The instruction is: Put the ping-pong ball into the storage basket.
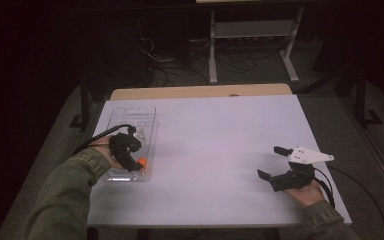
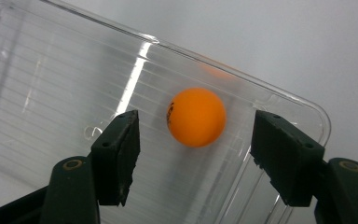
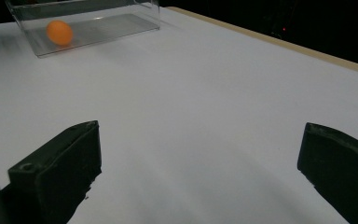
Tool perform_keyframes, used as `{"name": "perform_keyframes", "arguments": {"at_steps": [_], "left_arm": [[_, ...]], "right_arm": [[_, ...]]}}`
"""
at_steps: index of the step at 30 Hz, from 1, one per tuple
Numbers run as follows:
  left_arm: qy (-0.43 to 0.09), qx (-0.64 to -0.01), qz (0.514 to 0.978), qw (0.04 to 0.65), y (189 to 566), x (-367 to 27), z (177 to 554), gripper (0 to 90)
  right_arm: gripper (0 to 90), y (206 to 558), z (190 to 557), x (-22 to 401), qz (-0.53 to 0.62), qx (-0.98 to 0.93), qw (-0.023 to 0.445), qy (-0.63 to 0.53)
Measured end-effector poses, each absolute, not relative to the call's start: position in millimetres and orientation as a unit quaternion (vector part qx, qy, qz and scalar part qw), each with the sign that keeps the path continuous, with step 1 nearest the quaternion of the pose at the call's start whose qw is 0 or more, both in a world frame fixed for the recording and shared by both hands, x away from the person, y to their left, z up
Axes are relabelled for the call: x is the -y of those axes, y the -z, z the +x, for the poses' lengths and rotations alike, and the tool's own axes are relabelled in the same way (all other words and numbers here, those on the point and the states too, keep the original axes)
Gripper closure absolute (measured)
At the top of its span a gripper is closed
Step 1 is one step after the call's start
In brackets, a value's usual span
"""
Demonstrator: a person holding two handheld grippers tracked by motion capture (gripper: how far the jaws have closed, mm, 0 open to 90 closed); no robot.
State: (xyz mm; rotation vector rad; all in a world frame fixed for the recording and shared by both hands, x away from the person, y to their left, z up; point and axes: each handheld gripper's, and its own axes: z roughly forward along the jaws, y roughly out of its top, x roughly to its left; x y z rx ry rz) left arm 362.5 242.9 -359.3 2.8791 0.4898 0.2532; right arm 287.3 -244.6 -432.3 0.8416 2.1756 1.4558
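The ball (image 2: 196, 116) is orange, smooth and round, with a small dark print on one side. It lies inside a clear tray (image 1: 125, 116) near the left edge of the counter (image 1: 215, 150), at the end of the tray that is closer to the person. In the left gripper view we see the ball between our two fingers (image 2: 119, 154) and a little beyond their tips, with free space on both sides. It is not touched. A ball has no long axis, so we judge that any closing direction will do.

The left gripper (image 1: 128, 150) hangs over the near end of the tray with its fingers spread apart and empty. We judge this hand to be much nearer to the ball, and that it must go forward and down before the fingers can close.

The tray is rectangular, of thin transparent plastic with fine ribs on the floor and rounded corners; its long side runs away from the person.

The right gripper (image 1: 275, 162) rests on the right side of the counter, well apart from the tray, fingers also wide apart and empty. The counter is white and matte.
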Motion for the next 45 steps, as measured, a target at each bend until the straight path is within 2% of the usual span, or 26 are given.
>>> {"name": "perform_keyframes", "arguments": {"at_steps": [13,20,22,25,31,45], "left_arm": [[-0.114,-0.185,0.968,0.122,348.0,-250.6,361.5,21.0],[-0.132,-0.192,0.963,0.135,341.9,-253.9,358.9,12.9],[-0.14,-0.199,0.96,0.138,340.9,-254.1,357.9,6.8],[-0.143,-0.2,0.958,0.15,338.3,-254.7,356.7,3.3],[-0.15,-0.201,0.954,0.164,334.3,-254.7,353.0,0.4],[-0.151,-0.199,0.946,0.204,329.1,-258.1,344.6,0.4]], "right_arm": [[0.0,432.3,286.9,244.7,0.3,-0.777,0.195,-0.519],[0.0,432.1,286.7,244.8,0.301,-0.777,0.195,-0.518],[0.0,431.9,286.4,245.1,0.3,-0.777,0.195,-0.518],[0.0,431.4,285.9,246.0,0.303,-0.775,0.196,-0.52],[0.0,431.5,285.9,245.6,0.302,-0.775,0.196,-0.519],[0.0,431.5,285.6,245.9,0.302,-0.775,0.196,-0.519]]}}
